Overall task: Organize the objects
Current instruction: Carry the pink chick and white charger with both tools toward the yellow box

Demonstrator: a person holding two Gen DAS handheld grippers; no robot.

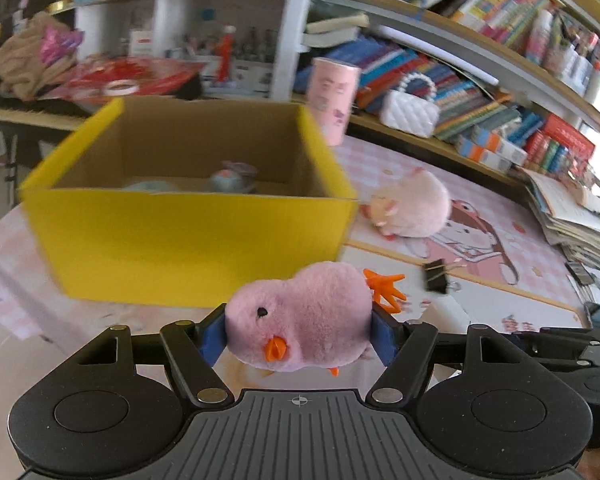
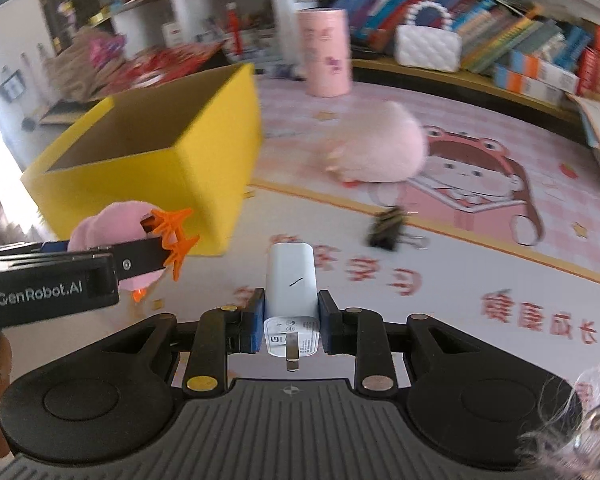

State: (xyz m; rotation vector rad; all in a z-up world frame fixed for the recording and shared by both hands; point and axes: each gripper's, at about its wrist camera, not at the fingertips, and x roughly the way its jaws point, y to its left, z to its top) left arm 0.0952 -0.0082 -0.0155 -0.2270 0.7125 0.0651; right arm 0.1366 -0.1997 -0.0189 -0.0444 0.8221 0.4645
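Observation:
My left gripper (image 1: pixel 298 334) is shut on a pink plush chick (image 1: pixel 300 320) with an orange beak and orange feet, held above the mat just in front of the yellow box (image 1: pixel 188 236). The box is open on top and a bluish toy (image 1: pixel 230 178) lies inside. My right gripper (image 2: pixel 291 322) is shut on a white charger plug (image 2: pixel 292 292), its metal prong pointing back toward the camera. In the right wrist view the left gripper (image 2: pixel 140 256) with the chick (image 2: pixel 100 224) shows at the left, beside the yellow box (image 2: pixel 172 176).
A pink-white plush (image 1: pixel 414 206) lies on the pink cartoon mat (image 2: pixel 500 280) right of the box. A black binder clip (image 1: pixel 436 276) rests on the mat. A pink cylinder (image 1: pixel 334 100) and a white quilted handbag (image 1: pixel 410 112) stand behind, before crowded bookshelves (image 1: pixel 500 60).

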